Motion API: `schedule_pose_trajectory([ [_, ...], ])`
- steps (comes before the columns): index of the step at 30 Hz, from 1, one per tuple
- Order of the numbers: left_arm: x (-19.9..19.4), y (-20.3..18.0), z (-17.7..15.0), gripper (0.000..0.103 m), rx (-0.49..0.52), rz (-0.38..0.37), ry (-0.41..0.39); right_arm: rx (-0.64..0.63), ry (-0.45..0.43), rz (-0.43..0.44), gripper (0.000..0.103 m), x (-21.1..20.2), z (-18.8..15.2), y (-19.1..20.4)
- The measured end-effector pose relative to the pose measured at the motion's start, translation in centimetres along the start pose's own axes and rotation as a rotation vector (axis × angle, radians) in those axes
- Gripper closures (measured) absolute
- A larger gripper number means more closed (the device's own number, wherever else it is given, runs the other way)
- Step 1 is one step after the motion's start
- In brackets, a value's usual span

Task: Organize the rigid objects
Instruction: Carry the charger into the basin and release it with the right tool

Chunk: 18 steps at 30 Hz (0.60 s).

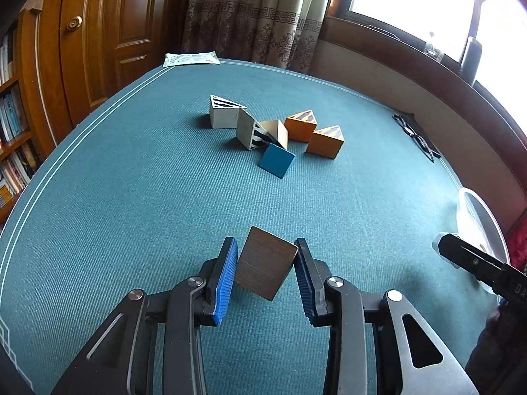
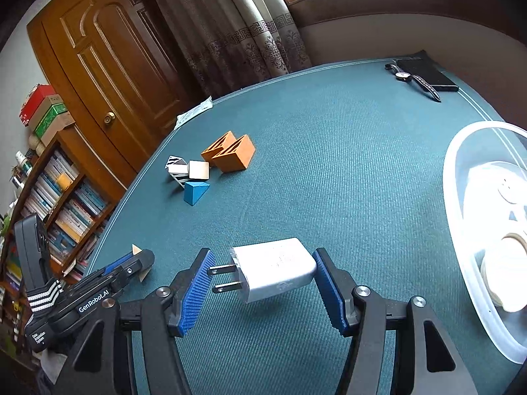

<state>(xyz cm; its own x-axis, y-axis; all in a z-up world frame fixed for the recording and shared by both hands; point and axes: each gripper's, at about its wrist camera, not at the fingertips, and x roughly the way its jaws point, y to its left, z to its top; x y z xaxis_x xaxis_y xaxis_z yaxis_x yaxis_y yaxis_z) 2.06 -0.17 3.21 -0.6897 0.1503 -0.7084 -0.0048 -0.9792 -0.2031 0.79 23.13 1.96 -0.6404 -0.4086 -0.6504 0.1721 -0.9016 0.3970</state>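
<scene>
Nearest the left wrist camera, the left gripper (image 1: 266,271) has its blue-padded fingers (image 1: 226,276) closed on a brown wooden block (image 1: 265,261), which sits tilted between the pads, clear of the teal surface (image 1: 131,204). In the right wrist view the right gripper (image 2: 263,283) clamps a white charger plug (image 2: 276,268) — one pad presses the rounded back of its body, while the other pad meets the tips of its two metal prongs, so the plug lies crosswise between the fingers, above the cloth. The left gripper also shows at the lower left of that view (image 2: 141,265), a pale corner of the block peeking past its fingers. Farther out on the surface lies a loose cluster of triangular blocks: two orange blocks (image 1: 314,135) side by side, a blue wedge (image 1: 276,164) just in front of them, and grey-white striped blocks (image 1: 227,113) touching one another to the left. A clear plastic tub (image 2: 461,217) stands at the right edge of the surface, near the right gripper, with pale round items inside that are too washed out by light to identify. At the far right corner lie a wristwatch (image 2: 403,76) and a dark flat case (image 2: 428,74) — touching or overlapping. A white paper packet (image 1: 191,59) rests at the far edge by the curtain (image 1: 250,16), with a wooden door (image 2: 108,52) and a bookshelf (image 2: 59,204) beyond.
</scene>
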Motion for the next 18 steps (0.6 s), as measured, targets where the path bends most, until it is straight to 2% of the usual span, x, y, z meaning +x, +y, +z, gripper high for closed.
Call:
schedule_pose_trajectory([
  [18, -0.5, -5.5, 0.6, 0.067, 0.105, -0.06, -0.008, 0.044, -0.136, -0.102, 0.039, -5.6, 0.5, -4.1],
])
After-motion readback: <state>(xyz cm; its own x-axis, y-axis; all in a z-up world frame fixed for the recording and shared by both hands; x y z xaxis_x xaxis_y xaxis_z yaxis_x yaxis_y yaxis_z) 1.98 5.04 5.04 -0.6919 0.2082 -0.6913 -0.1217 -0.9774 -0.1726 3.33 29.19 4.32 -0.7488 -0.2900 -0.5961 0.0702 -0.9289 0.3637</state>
